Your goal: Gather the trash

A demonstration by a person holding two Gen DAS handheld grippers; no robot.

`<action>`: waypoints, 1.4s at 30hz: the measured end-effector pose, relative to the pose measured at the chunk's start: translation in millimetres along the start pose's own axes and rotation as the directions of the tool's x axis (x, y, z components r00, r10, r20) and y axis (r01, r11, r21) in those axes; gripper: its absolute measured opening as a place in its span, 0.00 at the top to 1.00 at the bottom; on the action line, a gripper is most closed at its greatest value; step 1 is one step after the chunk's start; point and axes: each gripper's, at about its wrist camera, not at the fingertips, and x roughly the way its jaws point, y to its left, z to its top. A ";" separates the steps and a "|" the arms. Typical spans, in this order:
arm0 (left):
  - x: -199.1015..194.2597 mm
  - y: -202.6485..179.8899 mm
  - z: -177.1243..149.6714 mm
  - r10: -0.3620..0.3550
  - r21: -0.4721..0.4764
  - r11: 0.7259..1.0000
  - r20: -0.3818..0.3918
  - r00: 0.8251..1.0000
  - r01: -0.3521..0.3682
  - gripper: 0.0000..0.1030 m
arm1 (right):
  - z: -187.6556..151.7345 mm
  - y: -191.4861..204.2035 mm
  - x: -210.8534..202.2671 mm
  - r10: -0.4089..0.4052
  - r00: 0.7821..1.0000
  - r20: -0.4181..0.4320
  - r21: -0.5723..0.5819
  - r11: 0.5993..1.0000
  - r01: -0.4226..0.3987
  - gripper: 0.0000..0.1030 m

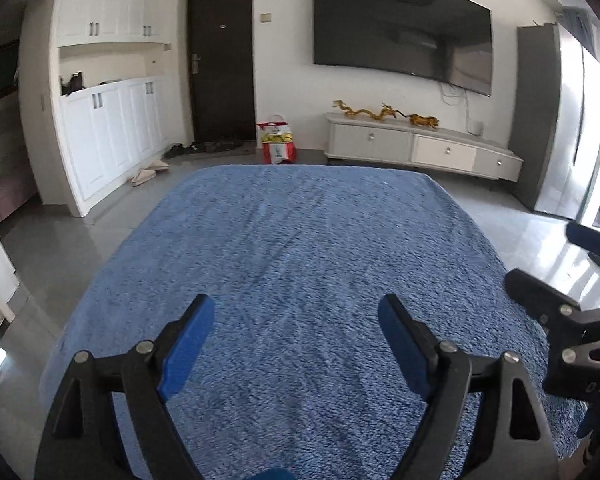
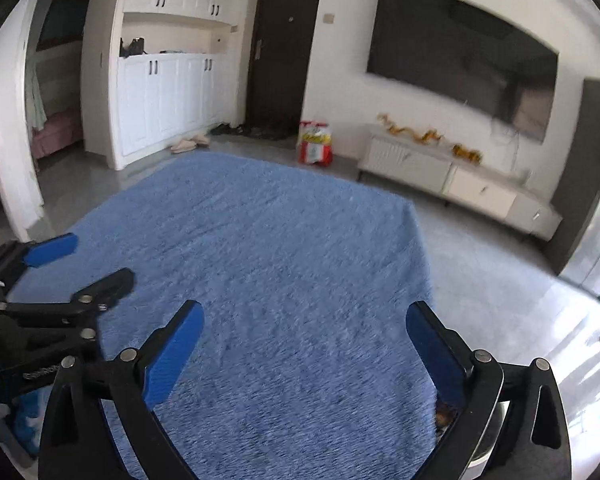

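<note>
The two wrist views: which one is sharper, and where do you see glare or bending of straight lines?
Left wrist view: sharper; the television and cabinet edges are crisp, but daylight overexposes the right edge and shines on the floor. Right wrist view: softly blurred, most at the television and the low console. Both views: fisheye bows the walls and door frame; corners are dark.

My left wrist camera sits just behind my left claw (image 1: 296, 320), close above the fuzzy blue cloth-covered table (image 1: 300, 240), looking forward and slightly down along it, square to the far wall with its big dark wall-mounted television (image 1: 400, 32). My right wrist camera rides behind my right claw (image 2: 304, 328), equally near the cloth, tilted and angled a little leftward. Both views share the blue cloth, the dark brown entrance door (image 1: 220, 60), the white cabinets (image 1: 112, 128) and the red-and-yellow bag (image 1: 278, 140). Each camera catches the other claw at its edge.
</note>
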 end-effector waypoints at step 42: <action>-5.9 0.4 -6.5 0.234 0.028 0.972 0.037 0.972 -0.235 0.19 | -24.2 -22.9 0.8 -0.252 0.967 -0.024 0.039 0.967 0.253 0.00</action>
